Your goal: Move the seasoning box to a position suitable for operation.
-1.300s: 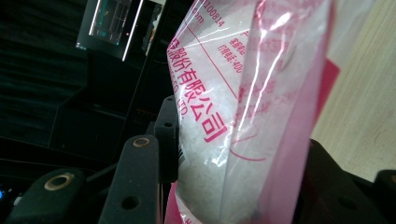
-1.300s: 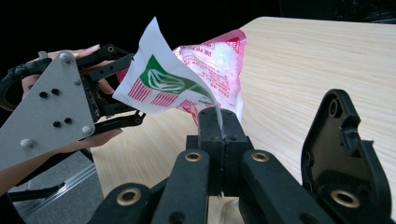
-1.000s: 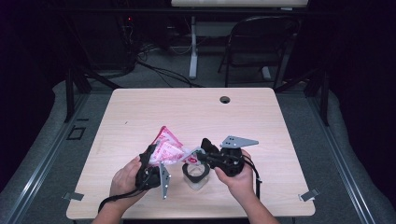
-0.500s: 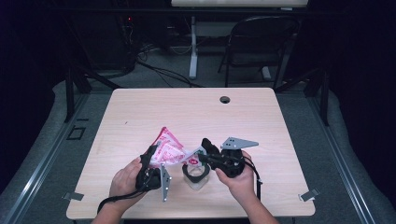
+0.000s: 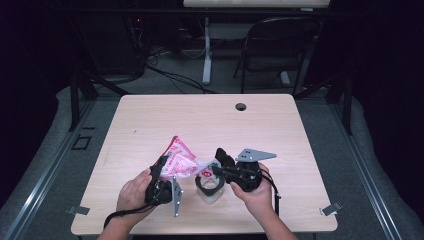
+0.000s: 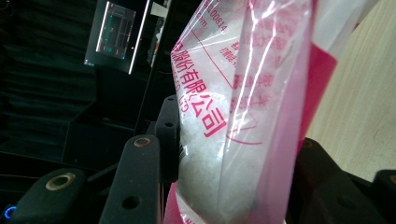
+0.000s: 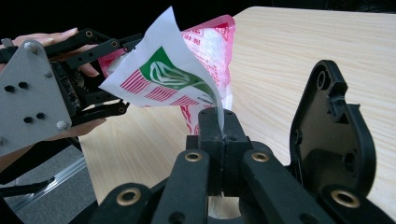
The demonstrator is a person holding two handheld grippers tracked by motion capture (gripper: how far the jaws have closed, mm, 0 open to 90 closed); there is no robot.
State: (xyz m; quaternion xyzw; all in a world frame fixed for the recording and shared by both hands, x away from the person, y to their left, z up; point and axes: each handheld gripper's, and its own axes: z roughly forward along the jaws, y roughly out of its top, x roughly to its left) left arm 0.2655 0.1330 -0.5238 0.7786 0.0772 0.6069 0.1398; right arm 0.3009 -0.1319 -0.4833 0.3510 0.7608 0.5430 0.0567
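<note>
A pink-and-white plastic bag (image 5: pixel 181 157) of white granules hangs just above the table's front middle, stretched between both grippers. My left gripper (image 5: pixel 166 167) holds the bag's body; in the left gripper view its black jaws press the bag (image 6: pixel 224 84) from both sides, around the gripper's centre (image 6: pixel 238 135). My right gripper (image 5: pixel 213 169) is shut on the bag's corner flap; in the right gripper view the white flap with a green mark (image 7: pixel 163 74) rises from the closed fingertips (image 7: pixel 218 121). Across the bag, the left gripper (image 7: pixel 93 70) and a hand show.
A black ring-shaped part on a clear base (image 5: pixel 209 186) lies on the wooden table (image 5: pixel 210 120) under the right gripper; it appears as a black curved piece (image 7: pixel 331 135). A cable hole (image 5: pixel 241 106) is at the back. A folding chair (image 5: pixel 275 45) stands beyond the table.
</note>
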